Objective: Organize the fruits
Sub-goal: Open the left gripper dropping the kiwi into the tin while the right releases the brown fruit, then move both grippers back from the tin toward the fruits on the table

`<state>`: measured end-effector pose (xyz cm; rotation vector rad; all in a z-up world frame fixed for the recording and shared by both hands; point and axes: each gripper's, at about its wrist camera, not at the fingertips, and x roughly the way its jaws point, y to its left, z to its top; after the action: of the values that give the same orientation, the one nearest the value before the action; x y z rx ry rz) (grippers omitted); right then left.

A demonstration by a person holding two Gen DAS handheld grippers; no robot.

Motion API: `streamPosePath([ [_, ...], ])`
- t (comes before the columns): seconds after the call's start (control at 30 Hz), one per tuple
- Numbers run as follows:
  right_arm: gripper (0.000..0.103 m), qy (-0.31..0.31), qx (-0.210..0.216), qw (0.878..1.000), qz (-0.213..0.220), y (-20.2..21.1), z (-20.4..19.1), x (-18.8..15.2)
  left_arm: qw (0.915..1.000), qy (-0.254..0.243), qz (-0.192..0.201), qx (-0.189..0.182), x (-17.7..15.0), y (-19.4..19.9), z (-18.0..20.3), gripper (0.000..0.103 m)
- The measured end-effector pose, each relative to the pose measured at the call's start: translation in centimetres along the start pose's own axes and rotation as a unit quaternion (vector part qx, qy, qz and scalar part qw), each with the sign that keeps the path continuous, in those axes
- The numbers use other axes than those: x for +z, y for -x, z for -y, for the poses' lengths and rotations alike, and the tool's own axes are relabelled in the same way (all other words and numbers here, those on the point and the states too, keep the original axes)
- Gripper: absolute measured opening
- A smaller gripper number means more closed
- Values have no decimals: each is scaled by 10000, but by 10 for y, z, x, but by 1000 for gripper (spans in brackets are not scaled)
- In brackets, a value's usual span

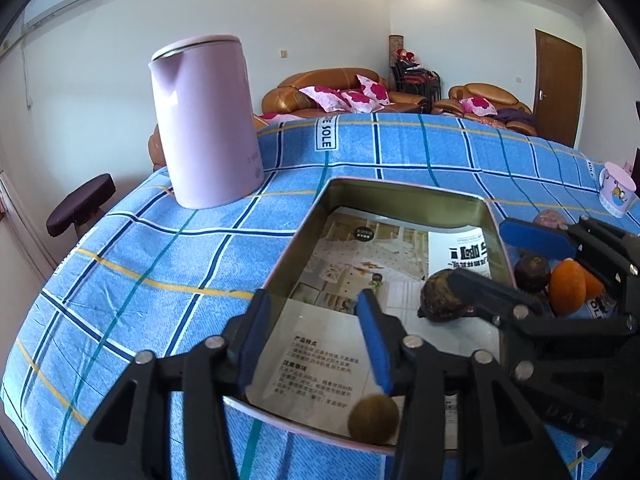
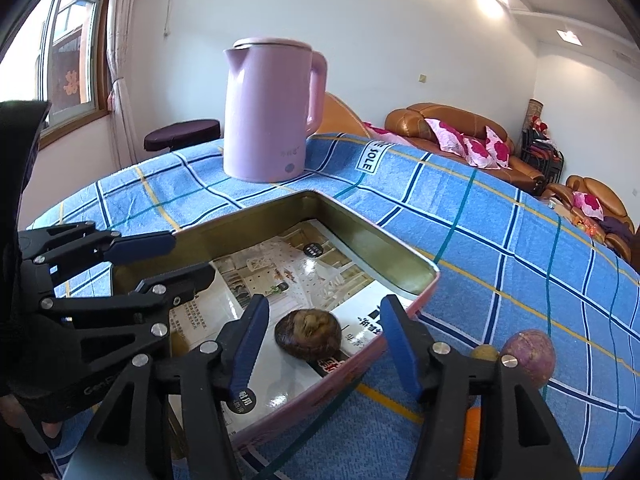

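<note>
An open metal tin (image 1: 400,186) (image 2: 360,236) lined with printed paper sits on the blue checked cloth. A dark brown wrinkled fruit (image 2: 308,338) (image 1: 442,296) lies in it, between the fingers of my right gripper (image 2: 326,340) (image 1: 516,264). That gripper is open, with gaps on both sides of the fruit. My left gripper (image 1: 316,340) (image 2: 172,260) is open over the tin's near left part with nothing between its pads. A small round brown fruit (image 1: 374,420) rests inside by the near rim. Outside the tin lie a dark round fruit (image 1: 532,274), orange fruits (image 1: 568,288) and a purple fruit (image 2: 528,356).
A tall pink kettle (image 1: 204,120) (image 2: 268,112) stands on the cloth behind the tin. A pink mug (image 1: 616,196) sits at the far right of the table. A dark stool (image 1: 80,204) stands off the table's left edge, and sofas line the back wall.
</note>
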<state>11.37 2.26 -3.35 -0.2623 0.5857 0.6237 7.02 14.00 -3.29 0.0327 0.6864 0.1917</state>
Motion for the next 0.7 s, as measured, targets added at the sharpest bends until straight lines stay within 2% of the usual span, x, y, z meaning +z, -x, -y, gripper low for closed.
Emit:
streamPosePath([
  [0.13, 61, -160, -196, 9996, 126, 10, 10, -3, 9998, -23, 180, 76, 1, 10, 5, 73],
  [0.2, 61, -193, -338, 9991, 157, 20, 15, -5, 9995, 32, 297, -34, 3, 18, 7, 78],
  [0.53, 63, -560, -974, 9932, 303, 90, 59, -36, 9958, -220, 569, -680, 4, 47, 66, 88],
  [0.7, 66, -897, -1407, 9859, 151, 118, 92, -61, 9924, -414, 478, -1055, 0, 51, 101, 88],
])
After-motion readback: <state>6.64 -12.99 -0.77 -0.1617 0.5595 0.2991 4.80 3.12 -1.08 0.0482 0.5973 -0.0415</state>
